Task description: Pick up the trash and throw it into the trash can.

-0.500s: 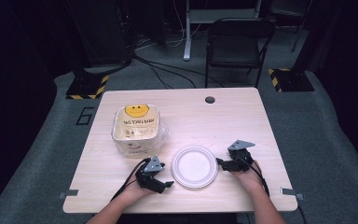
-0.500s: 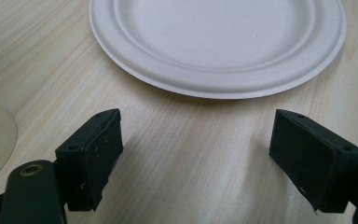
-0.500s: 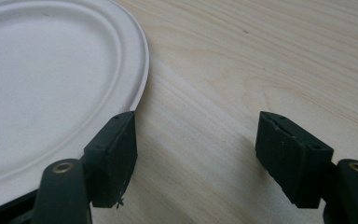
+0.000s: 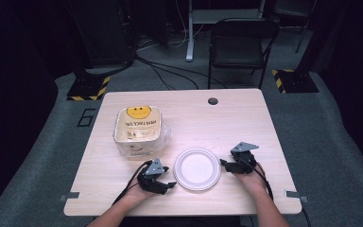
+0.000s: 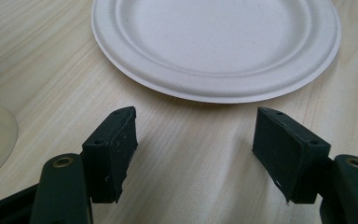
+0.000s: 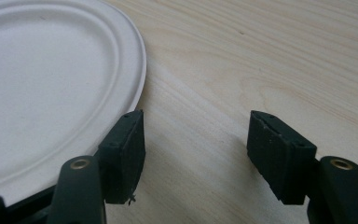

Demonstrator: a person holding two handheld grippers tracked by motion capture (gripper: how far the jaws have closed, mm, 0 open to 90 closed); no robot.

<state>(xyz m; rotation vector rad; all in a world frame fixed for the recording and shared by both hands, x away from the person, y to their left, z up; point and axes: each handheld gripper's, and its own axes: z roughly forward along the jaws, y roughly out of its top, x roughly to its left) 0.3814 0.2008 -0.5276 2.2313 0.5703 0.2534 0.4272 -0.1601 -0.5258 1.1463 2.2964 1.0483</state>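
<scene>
A round white paper plate (image 4: 197, 169) lies flat near the table's front edge, between my two grippers. My left gripper (image 4: 169, 185) rests on the table just left of the plate, open with nothing between its jaws; in the left gripper view the plate (image 5: 216, 44) lies ahead of the open gripper (image 5: 196, 144). My right gripper (image 4: 223, 164) sits at the plate's right rim, open. In the right gripper view the plate (image 6: 46, 88) passes beside the left fingertip (image 6: 123, 154) while bare wood shows in the open gripper (image 6: 196, 149).
A clear plastic bag (image 4: 141, 132) with a yellow smiley face, holding what looks like a stack of plates, stands left of centre on the wooden table (image 4: 227, 123). A round cable hole (image 4: 212, 100) sits near the far edge. A black folding chair (image 4: 241, 42) stands beyond.
</scene>
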